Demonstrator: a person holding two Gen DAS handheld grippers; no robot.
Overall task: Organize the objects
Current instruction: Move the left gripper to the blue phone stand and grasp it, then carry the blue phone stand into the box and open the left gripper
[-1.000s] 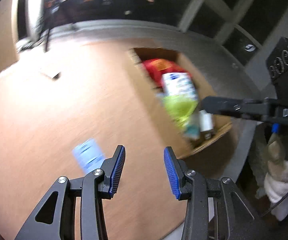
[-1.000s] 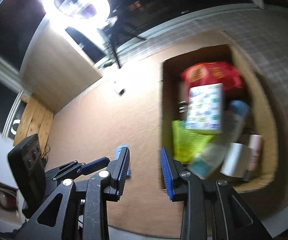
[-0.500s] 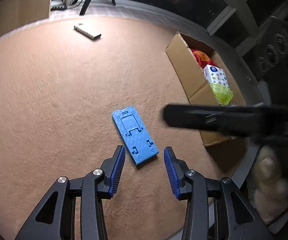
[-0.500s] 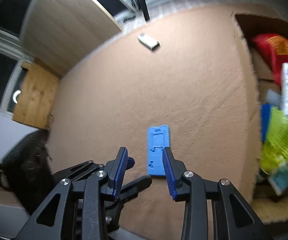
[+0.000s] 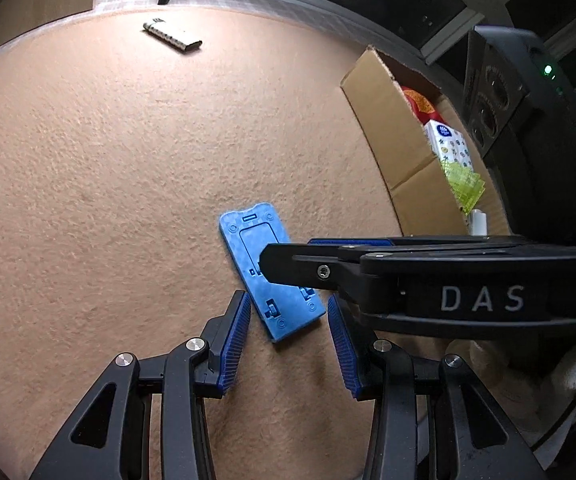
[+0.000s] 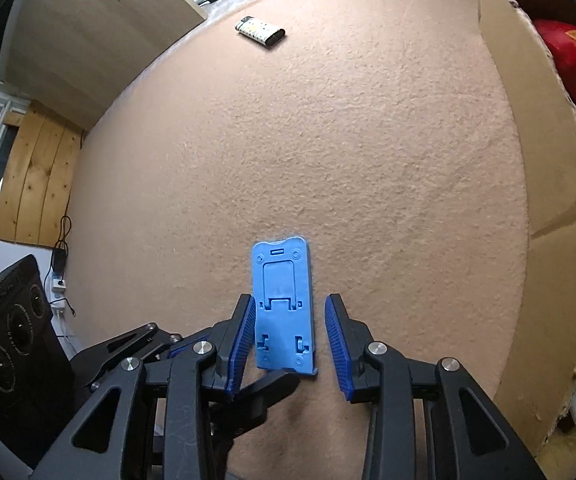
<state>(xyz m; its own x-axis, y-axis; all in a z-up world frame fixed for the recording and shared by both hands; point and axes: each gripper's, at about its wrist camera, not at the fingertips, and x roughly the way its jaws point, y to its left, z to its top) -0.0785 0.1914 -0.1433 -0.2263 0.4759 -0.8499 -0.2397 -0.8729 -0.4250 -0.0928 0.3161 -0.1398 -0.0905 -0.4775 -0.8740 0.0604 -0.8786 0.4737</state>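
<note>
Peach carpet [image 6: 328, 140] underfoot, wall to wall, with a wooden panel and dark windows at the far edge. Cardboard box [image 5: 392, 128] standing open to the right, already loaded: red packet [image 5: 418, 102], white patterned carton [image 5: 448, 150], lime-green plastic piece [image 5: 464, 184], something white beneath it, too hidden to name. Blue phone stand [image 6: 283, 308] lying flat on the carpet, left of the box, long axis running away from the right gripper [image 6: 290, 344] and straight up its gap, near end framed between both pads without visible contact. Released, jaws apart, nothing clamped. Left gripper [image 5: 290, 344] likewise released, empty, straddling the same near end at a skew. Right one better aligned, judged likelier to close first. Small lighter [image 6: 259, 31] far off by the carpet's edge, untouched.
</note>
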